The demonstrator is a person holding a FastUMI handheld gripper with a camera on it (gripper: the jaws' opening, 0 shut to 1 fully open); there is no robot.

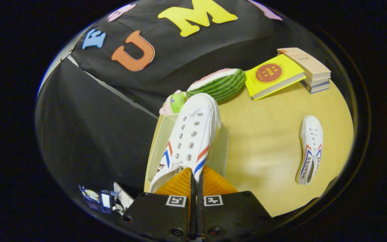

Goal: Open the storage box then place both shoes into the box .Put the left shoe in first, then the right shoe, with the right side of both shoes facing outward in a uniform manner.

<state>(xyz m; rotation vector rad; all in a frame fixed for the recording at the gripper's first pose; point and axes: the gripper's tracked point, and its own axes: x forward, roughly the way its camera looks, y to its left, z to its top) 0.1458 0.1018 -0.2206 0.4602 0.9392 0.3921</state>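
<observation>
My gripper (196,174) is shut on a white canvas shoe (190,137) with red and blue side stripes, both fingers pinching its heel collar. The shoe hangs toe-forward above the clear storage box (221,148), whose translucent walls show on either side of it. The box stands at the table's left edge. A second matching shoe (309,149) lies on the wooden table (267,134) to the right of the fingers, toe pointing away, well apart from the box.
A watermelon-slice toy (220,84) and a small green and pink toy (173,102) sit just beyond the box. A yellow book (274,79) leans on a stack of books (311,69) at the table's far right. Black cloth covers the left side.
</observation>
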